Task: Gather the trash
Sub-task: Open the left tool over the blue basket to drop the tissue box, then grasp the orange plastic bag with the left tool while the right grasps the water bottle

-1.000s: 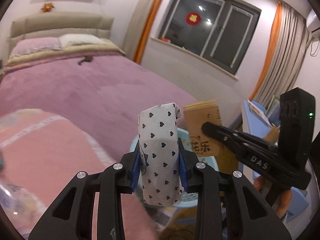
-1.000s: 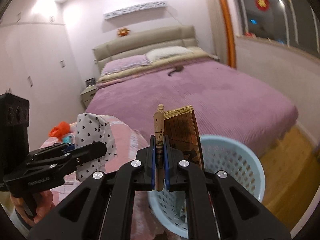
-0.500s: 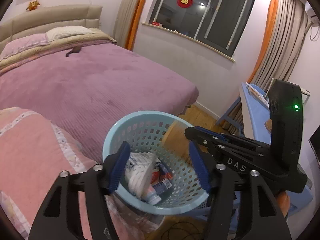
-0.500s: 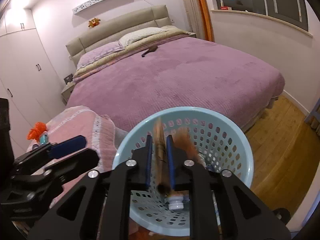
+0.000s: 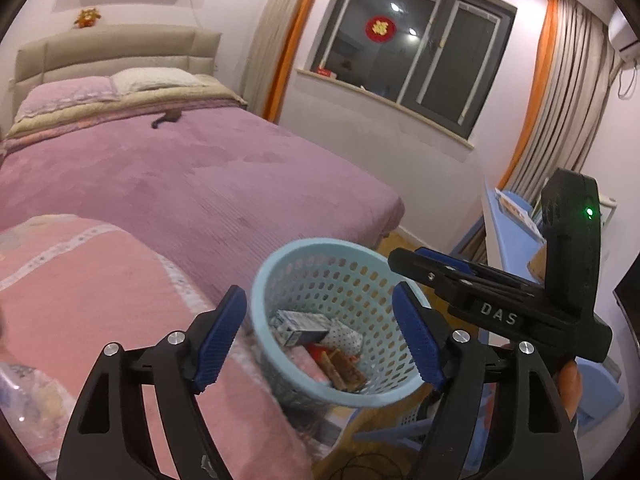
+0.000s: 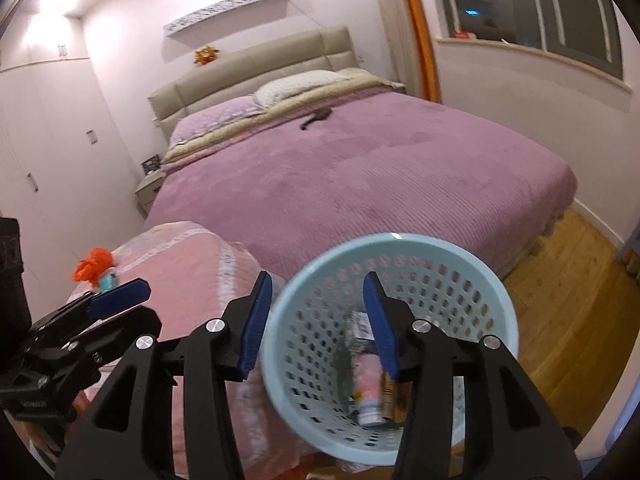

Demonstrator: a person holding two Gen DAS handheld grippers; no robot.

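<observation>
Trash: a small carton [image 5: 298,326], a heart-print wrapper [image 5: 347,339] and brown cardboard [image 5: 343,372] lie in the bottom of the basket; from the right wrist a pink-and-white bottle [image 6: 368,394] also shows there.
Basket: a light blue perforated basket [image 5: 320,252] stands on the wooden floor [image 6: 568,304], just beside the pink-covered surface [image 5: 80,280] and near the foot of the bed.
Left gripper: the left gripper [image 5: 320,334] hovers above the basket; its jaws have just been opening, stand wide apart, and nothing is between the blue pads.
Right gripper: the right gripper [image 6: 318,326] hangs over the basket's near rim; its jaws have just been opening, stand partly apart, and hold nothing.
Bed: a bed [image 6: 360,184] with a purple cover fills the background; a small dark object [image 6: 314,117] lies near the pillows.
Pink surface: an orange tuft [image 6: 93,265] sits at its far left.
Window: a dark window [image 5: 412,44] with a red ornament, flanked by curtains [image 5: 560,92].
</observation>
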